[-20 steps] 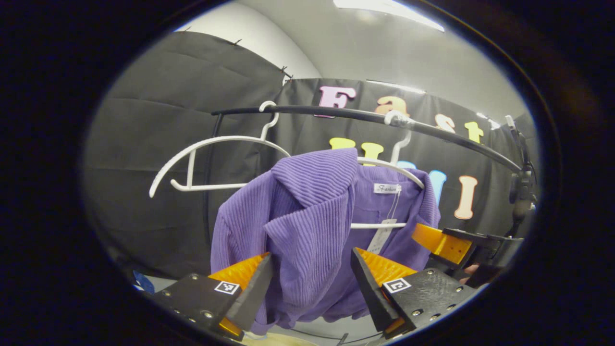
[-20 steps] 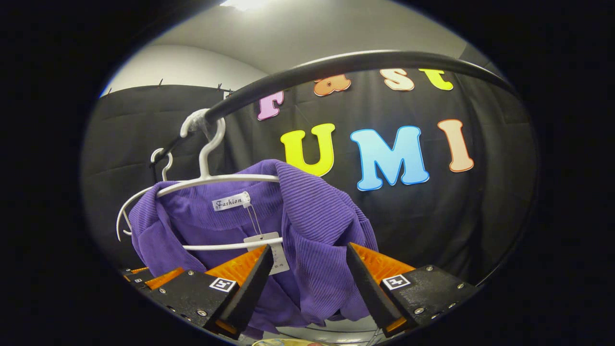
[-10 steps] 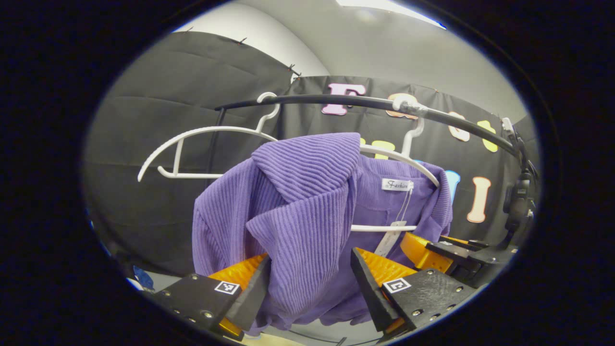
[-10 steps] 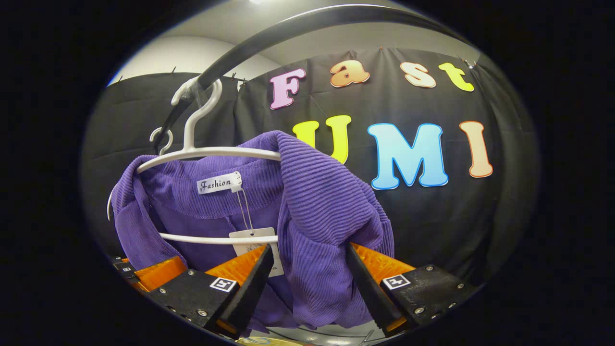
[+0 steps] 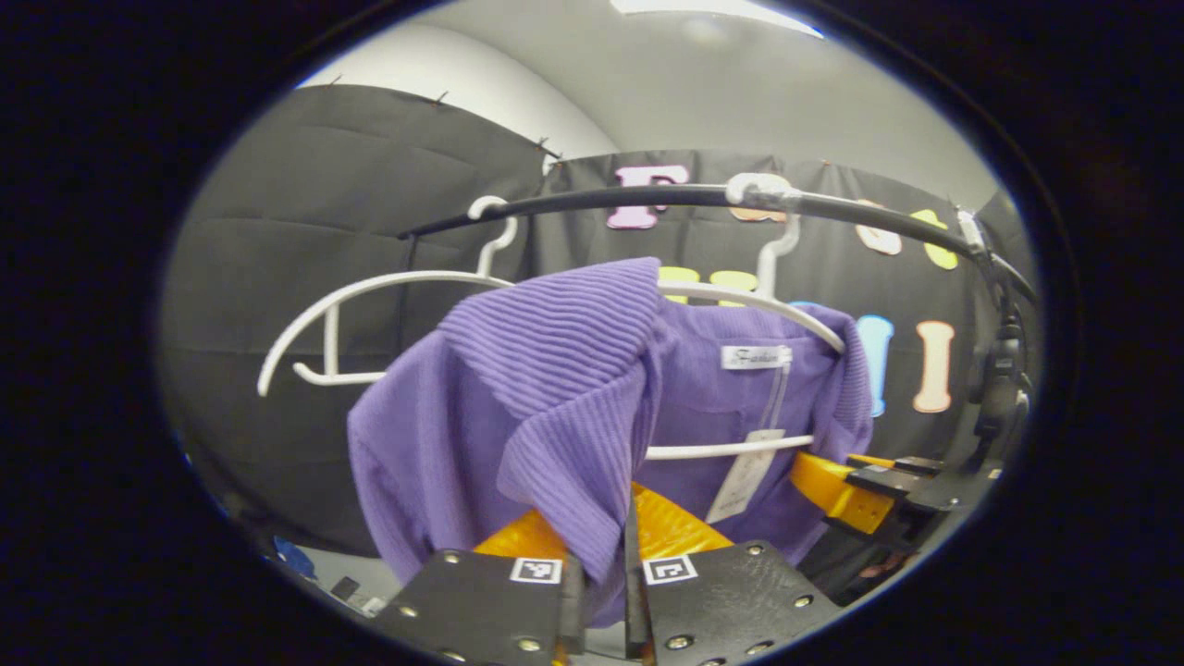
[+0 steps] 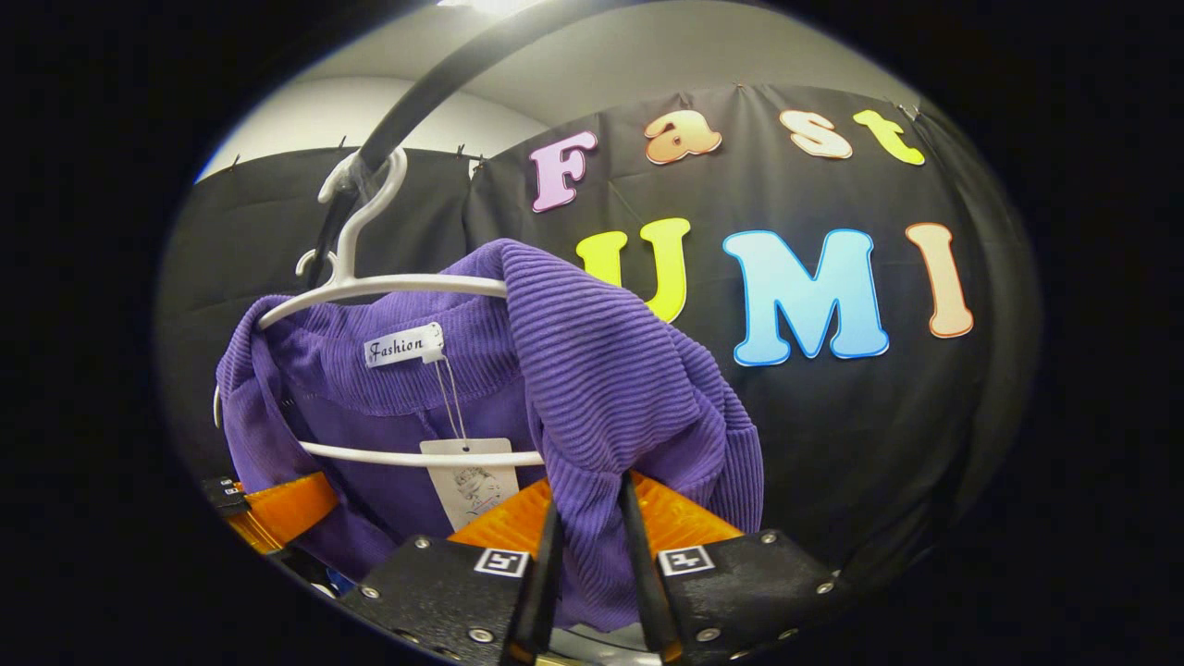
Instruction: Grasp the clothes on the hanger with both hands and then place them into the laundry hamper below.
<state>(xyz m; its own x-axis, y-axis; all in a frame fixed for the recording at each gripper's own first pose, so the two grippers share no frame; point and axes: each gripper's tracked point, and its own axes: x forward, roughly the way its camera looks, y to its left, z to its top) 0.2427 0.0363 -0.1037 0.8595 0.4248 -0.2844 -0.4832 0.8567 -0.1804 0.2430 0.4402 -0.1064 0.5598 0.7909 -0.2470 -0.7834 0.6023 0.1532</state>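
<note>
The left gripper (image 5: 601,578) had its jaws pressed onto a fold of the purple ribbed garment (image 5: 546,388), pinching one front edge. The right gripper (image 6: 587,555) had likewise clamped the other front edge of the garment (image 6: 610,370), ribbed cloth bunched between its fingers.

Outward from both grips, the garment hung by its shoulders on a white hanger (image 6: 388,289), whose hook sat over a black rail (image 5: 647,197). An empty white hanger (image 5: 370,287) hung farther left on that rail in the left gripper view. The hamper was not something I could place from here.

To do this step well, I judged both grips should lift together, up and towards the near side, so the shoulders slid off the hanger's ends rather than dragging the hook along the rail. A lopsided pull might snag the collar.

A sewn neck label (image 6: 403,344) read "Fashion" in script. A paper swing tag (image 6: 470,483) hung below it on a thread; its print was too small to read.
</note>
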